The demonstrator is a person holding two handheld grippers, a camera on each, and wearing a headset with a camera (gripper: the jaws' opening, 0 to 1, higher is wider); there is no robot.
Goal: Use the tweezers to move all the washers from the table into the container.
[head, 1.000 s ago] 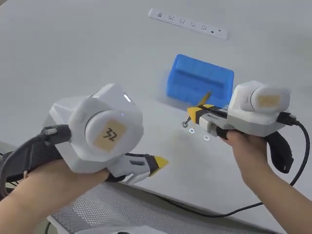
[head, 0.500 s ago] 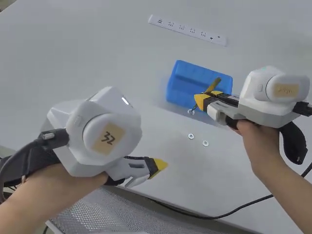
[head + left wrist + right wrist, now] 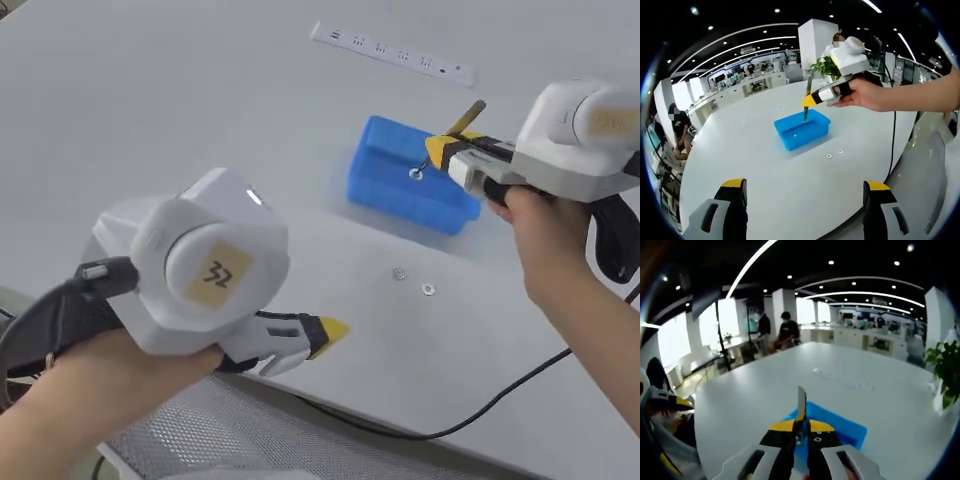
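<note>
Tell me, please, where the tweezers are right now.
In the head view, upper right: the tweezers are clamped in the right gripper, tips pointing down over the blue container.

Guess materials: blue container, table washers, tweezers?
Container: likely plastic, matte saturated blue, soft moulded edges. Washers: probably metal, small silvery rings with a slight glint. Tweezers: seemingly metal, thin flat blades; they look brassy in the head view, finish unclear.

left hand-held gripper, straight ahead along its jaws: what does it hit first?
Most likely the blue container: it sits dead ahead between the open jaws of the left hand-held gripper, across bare table. Depth is unclear; if the line tilts down, the table comes first.
</note>
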